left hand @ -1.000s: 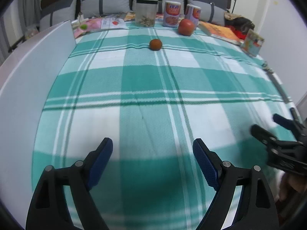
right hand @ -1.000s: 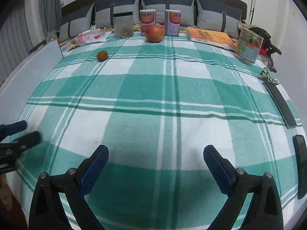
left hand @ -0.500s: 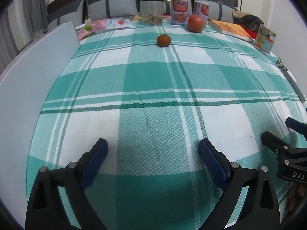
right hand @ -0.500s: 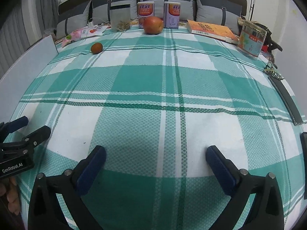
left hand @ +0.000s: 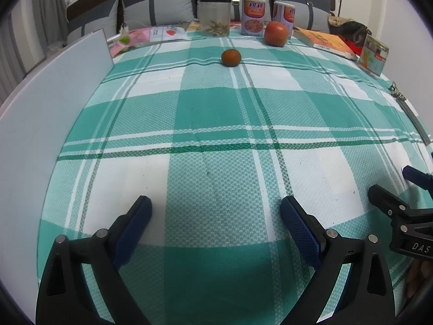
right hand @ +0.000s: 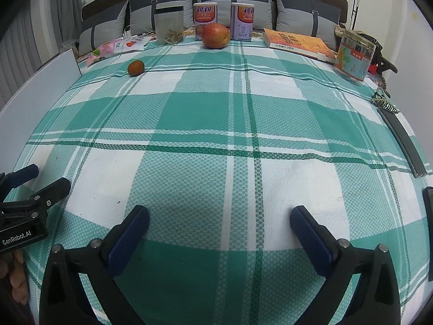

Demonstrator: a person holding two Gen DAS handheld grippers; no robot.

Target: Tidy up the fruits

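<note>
Both grippers sitting low at near edge of the cloth (left hand: pixel 216 113), nothing between jaws. L gripper (left hand: pixel 216 211) and R gripper (right hand: pixel 219 219) have just been opening; both gaping wide now. Orange (left hand: pixel 230 57) and apple (left hand: pixel 275 33) lying well apart from both, far ahead by the cans (right hand: pixel 205 16). Orange looking nearer the L gripper, apple the R.

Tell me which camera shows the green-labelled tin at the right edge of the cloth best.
The right wrist view. There the green-labelled tin stands whole, its clear lid and printed label readable, beside the orange book. The left wrist view catches the same tin smaller and warped near the picture's edge, its label too blurred to read.
</note>
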